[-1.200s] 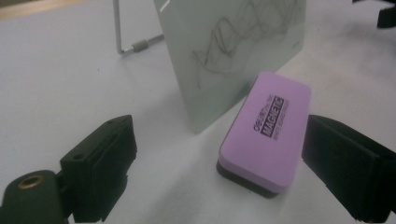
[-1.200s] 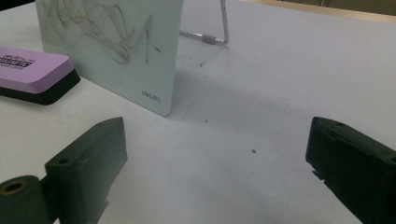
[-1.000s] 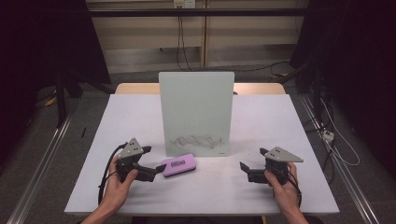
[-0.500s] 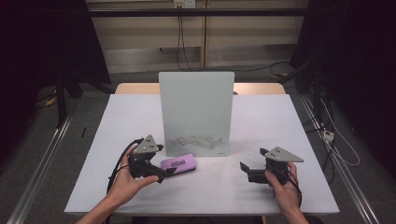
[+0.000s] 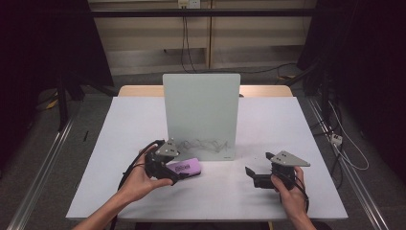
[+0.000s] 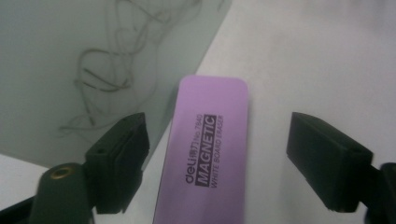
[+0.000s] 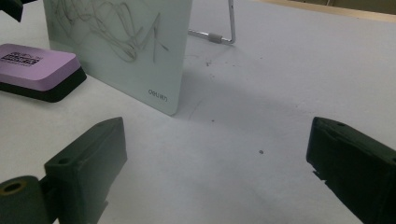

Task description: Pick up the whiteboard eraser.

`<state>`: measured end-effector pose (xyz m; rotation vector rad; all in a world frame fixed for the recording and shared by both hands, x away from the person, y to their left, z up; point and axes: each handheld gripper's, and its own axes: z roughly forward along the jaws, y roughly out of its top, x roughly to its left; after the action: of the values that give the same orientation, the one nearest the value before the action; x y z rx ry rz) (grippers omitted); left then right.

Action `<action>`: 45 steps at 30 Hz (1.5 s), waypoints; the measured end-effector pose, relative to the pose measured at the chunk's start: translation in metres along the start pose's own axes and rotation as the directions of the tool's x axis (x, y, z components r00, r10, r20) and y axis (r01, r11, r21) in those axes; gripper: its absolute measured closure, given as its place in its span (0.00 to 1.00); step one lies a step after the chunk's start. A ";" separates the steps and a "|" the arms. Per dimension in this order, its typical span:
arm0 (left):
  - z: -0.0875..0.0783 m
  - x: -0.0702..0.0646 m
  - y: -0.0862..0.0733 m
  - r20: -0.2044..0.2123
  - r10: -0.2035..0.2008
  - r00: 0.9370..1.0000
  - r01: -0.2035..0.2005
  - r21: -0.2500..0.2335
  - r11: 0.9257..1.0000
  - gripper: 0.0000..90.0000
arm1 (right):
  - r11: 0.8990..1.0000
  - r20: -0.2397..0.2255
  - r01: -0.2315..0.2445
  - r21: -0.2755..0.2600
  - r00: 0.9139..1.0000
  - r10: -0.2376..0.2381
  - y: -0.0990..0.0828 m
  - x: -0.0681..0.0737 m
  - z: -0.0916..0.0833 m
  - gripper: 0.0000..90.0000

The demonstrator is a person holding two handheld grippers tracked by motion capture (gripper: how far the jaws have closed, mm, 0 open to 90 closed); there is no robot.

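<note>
A purple whiteboard eraser lies flat on the white table, just in front of an upright glass board with dark scribbles along its bottom. My left gripper reaches over the eraser's near end. In the left gripper view the eraser lies lengthwise between the two jaws, with a gap on each side; the jaws have just been closing and the pads do not touch it. My right gripper rests open on the table at the right, with nothing between its fingers.
The board stands on a wire stand behind it. In the right gripper view the eraser shows a black felt base. Bare table lies between the two hands and to the right of the board.
My left hand has moved right toward the board, and its jaws now straddle the eraser. The eraser and my right hand have stayed in place.
</note>
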<state>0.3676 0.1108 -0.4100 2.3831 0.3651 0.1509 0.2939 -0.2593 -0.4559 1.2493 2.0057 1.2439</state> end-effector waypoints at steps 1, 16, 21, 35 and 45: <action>0.002 0.001 0.001 0.013 0.007 1.000 -0.007 0.022 1.000 0.24 | 1.000 0.000 0.000 0.001 1.000 0.000 0.000 0.000 0.000 0.06; 0.025 0.009 0.011 0.078 0.042 0.996 -0.056 0.186 0.981 0.34 | 1.000 -0.005 0.005 0.007 1.000 -0.005 0.000 -0.001 0.001 0.06; 0.030 0.011 0.012 0.083 0.044 0.996 -0.060 0.201 0.978 0.39 | 1.000 -0.006 0.006 0.007 1.000 -0.006 0.000 0.000 0.001 0.06; 0.036 0.014 0.013 0.094 0.055 0.994 -0.077 0.251 0.965 0.44 | 1.000 -0.004 0.006 0.010 1.000 -0.006 0.000 0.000 0.002 0.06; 0.033 0.012 0.012 0.091 0.043 0.995 -0.064 0.243 0.968 0.45 | 1.000 -0.005 0.006 0.009 1.000 -0.006 0.000 0.000 0.001 0.06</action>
<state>0.3891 0.0847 -0.4263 2.6360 0.2934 0.0298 0.2949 -0.2588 -0.4567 1.2446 2.0197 1.2370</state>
